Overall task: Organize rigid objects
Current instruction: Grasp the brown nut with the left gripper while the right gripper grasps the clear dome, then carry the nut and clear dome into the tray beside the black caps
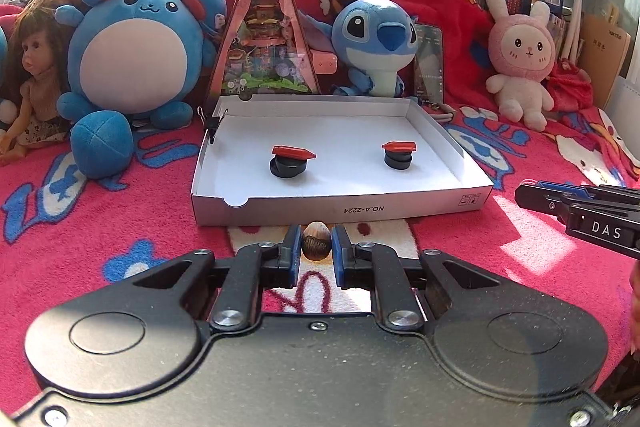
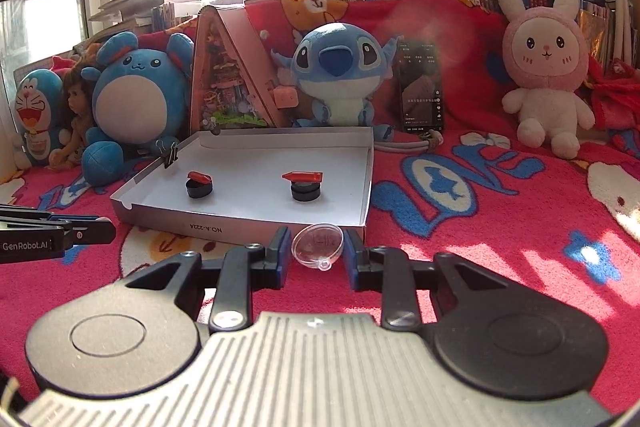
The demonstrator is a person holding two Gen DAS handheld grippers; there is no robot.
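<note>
My left gripper is shut on a small brown and cream egg-shaped object, just in front of a white shallow box. Inside the box stand two black round stacks, each topped by a red piece: one on the left, one on the right. My right gripper has its jaws around a clear plastic half-dome, close to both fingers; a small gap shows at each side. The box and both stacks show in the right wrist view too.
A red patterned blanket covers the surface. Plush toys line the back: a blue round one, a blue Stitch, a pink rabbit, plus a doll. A triangular display case and a phone stand behind the box.
</note>
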